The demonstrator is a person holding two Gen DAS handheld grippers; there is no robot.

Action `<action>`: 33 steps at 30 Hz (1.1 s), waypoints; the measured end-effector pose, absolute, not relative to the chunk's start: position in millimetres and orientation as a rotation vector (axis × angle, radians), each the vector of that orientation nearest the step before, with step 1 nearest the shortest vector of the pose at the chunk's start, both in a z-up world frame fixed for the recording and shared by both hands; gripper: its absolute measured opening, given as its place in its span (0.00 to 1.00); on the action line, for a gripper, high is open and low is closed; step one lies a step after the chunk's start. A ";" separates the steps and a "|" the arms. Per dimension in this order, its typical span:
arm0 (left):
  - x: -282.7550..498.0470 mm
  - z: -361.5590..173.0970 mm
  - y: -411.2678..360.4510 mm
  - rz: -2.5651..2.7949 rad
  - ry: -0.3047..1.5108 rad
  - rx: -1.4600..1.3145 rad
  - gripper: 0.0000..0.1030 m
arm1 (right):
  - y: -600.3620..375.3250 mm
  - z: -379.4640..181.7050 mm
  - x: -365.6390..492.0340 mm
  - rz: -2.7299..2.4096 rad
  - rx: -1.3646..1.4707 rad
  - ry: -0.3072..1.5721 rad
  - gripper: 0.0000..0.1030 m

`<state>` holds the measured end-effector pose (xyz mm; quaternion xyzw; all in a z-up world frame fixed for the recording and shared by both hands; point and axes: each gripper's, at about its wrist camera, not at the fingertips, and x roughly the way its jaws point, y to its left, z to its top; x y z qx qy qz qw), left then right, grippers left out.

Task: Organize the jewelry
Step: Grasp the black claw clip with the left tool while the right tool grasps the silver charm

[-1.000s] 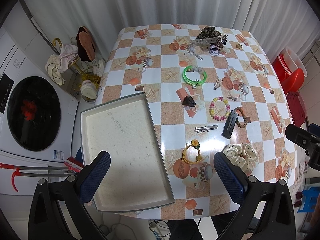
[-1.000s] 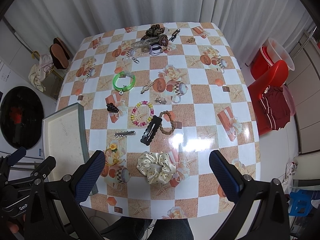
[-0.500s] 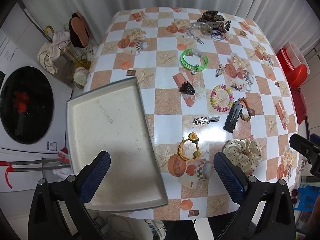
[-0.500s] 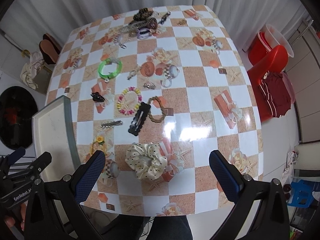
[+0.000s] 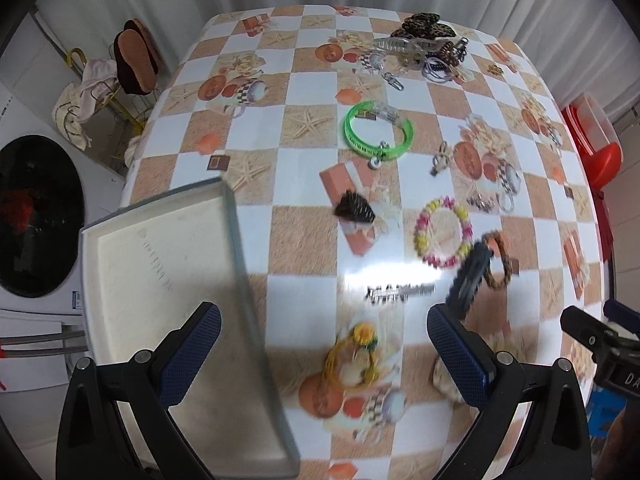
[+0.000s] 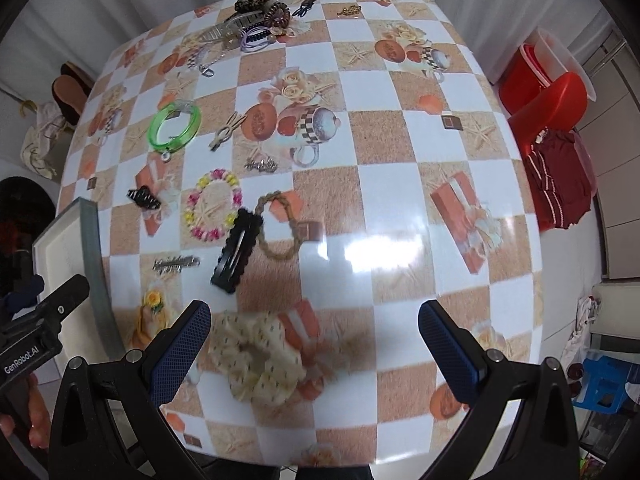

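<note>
Readable text: "GenRobot.AI" on the left hand-held gripper (image 5: 324, 354) body, seen at the lower-left edge of the right wrist view; partial "DA" on the right hand-held gripper (image 6: 314, 346) body at the right edge of the left wrist view. Faint print on the tray (image 5: 132, 280) floor, illegible. Left to right: washing machine (image 5: 36, 216) off the bench's left edge; shallow grey-rimmed white tray on the near-left corner of the bench (image 6: 400, 152), nothing in it, overhanging the edge. Bench has an orange/white checked cloth with starfish and teacup prints. Jewelry spread loose on it: yellow flower hair tie (image 5: 356, 354) near the front, just right of the tray; silver barrette (image 6: 176, 263); small black claw clip (image 6: 144, 198); green bangle (image 6: 175, 125); pastel bead bracelet (image 6: 213, 210); black snap clip (image 6: 238, 251) touching a braided brown bracelet (image 6: 282, 226); cream dotted scrunchie (image 6: 260, 358), blurred, at the front; a heap of clips and hair ties (image 6: 260, 12) at the far edge. Red chair (image 6: 552, 108) off to the right. Both hand-held grippers spread wide, holding nothing, above the near edge of the bench; left one straddles the tray's right rim and the flower tie, right one sits over the scrunchie.
</note>
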<state>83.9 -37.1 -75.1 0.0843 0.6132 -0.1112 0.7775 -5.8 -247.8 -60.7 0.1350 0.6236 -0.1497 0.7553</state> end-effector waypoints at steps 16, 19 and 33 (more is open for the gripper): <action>136.4 -143.8 -69.1 -0.165 1.309 0.158 0.95 | -270.3 -117.9 70.1 -0.182 0.193 1.312 0.81; 141.5 -153.8 -69.2 -0.147 1.304 0.151 0.95 | -266.5 -127.9 82.7 -0.140 0.132 1.311 0.76; 149.0 -169.8 -79.1 -0.177 1.245 0.136 0.68 | -242.5 -148.8 107.9 -0.067 -0.044 1.263 0.67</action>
